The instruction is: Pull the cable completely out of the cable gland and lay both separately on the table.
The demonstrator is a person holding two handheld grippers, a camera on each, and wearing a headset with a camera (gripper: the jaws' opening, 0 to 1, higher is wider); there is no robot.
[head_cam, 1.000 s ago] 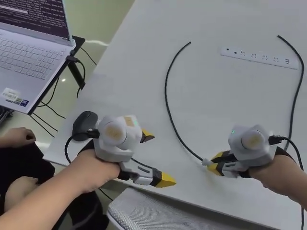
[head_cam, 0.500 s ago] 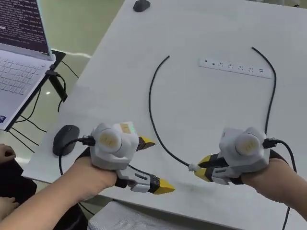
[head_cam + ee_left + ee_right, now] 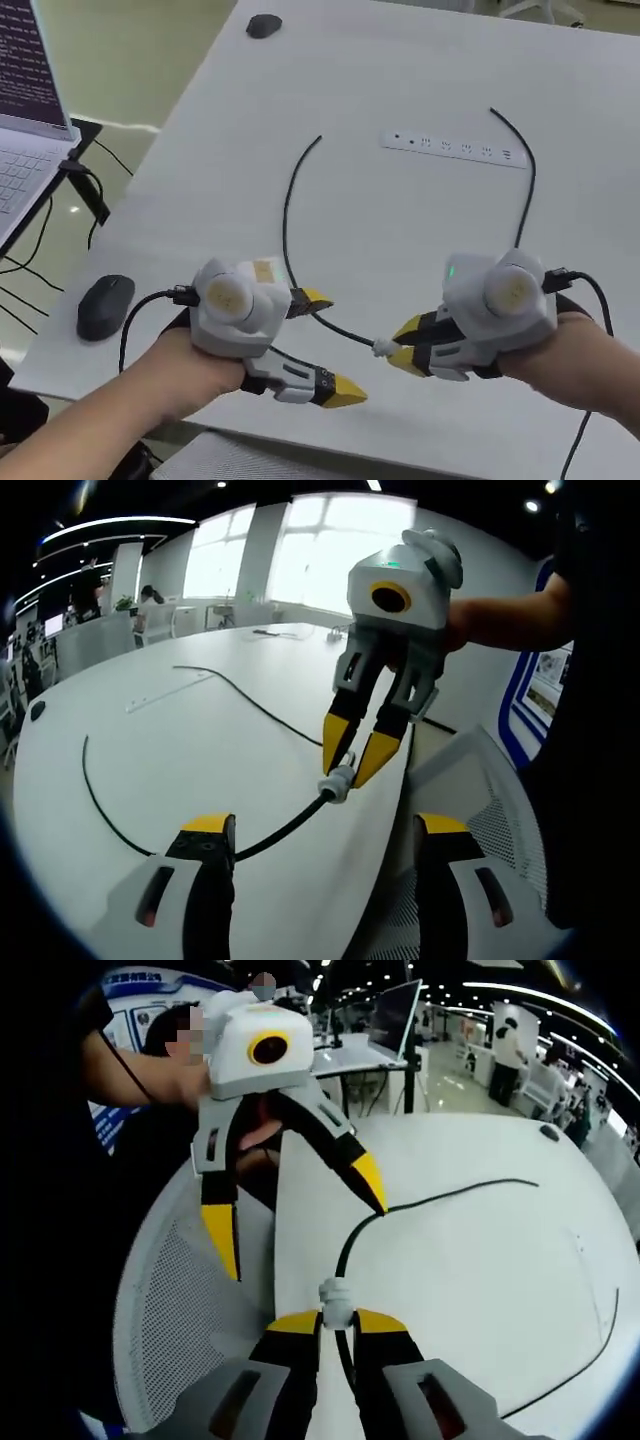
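A long black cable (image 3: 286,215) lies curved on the white table (image 3: 400,80). Its near end runs into a small white cable gland (image 3: 381,347). My right gripper (image 3: 398,345) is shut on that gland and holds it just above the table near the front edge. In the right gripper view the gland (image 3: 335,1298) sits between the yellow tips of my right gripper (image 3: 338,1322). My left gripper (image 3: 331,345) is open, its jaws straddling the cable a short way from the gland. In the left gripper view the cable (image 3: 275,832) passes between the wide-apart jaws of my left gripper (image 3: 325,825).
A white power strip (image 3: 450,148) with a black cord (image 3: 522,175) lies at the back right. A dark mouse (image 3: 104,305) sits at the left table edge, another (image 3: 263,25) far back. A laptop (image 3: 15,160) stands left. A mesh chair (image 3: 230,455) is below the front edge.
The head camera has swung, shifting the scene left and down. The two grippers have come closer together, and the cable near the gland now lies between the left gripper's open jaws.
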